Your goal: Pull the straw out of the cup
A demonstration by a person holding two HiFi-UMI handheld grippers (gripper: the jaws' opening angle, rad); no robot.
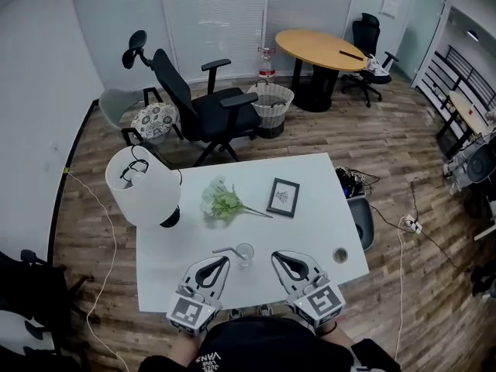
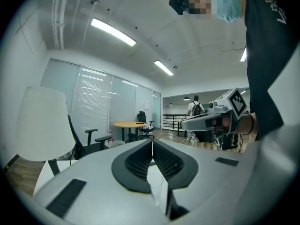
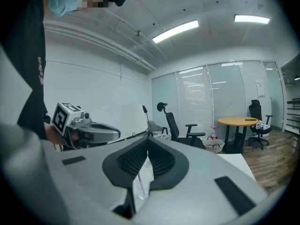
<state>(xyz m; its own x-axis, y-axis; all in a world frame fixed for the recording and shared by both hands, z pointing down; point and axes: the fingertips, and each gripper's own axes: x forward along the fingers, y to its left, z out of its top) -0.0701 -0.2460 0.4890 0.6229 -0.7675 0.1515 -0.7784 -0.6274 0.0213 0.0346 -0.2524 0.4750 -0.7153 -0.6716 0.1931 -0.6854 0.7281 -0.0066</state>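
Closest to you are the left gripper and right gripper, both with jaws closed together on nothing. The cup sits between them at the near edge of the table. It's clear, looks light and tippy, so steady it. The straw is thin, pale and bent over the rim; pinch it gently near the bend.

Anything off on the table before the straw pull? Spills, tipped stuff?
No spill or damage. The cup stands upright with the straw in it. Only oddities: the flower bunch lies loose on the table, and the picture frame seems to lie flat.
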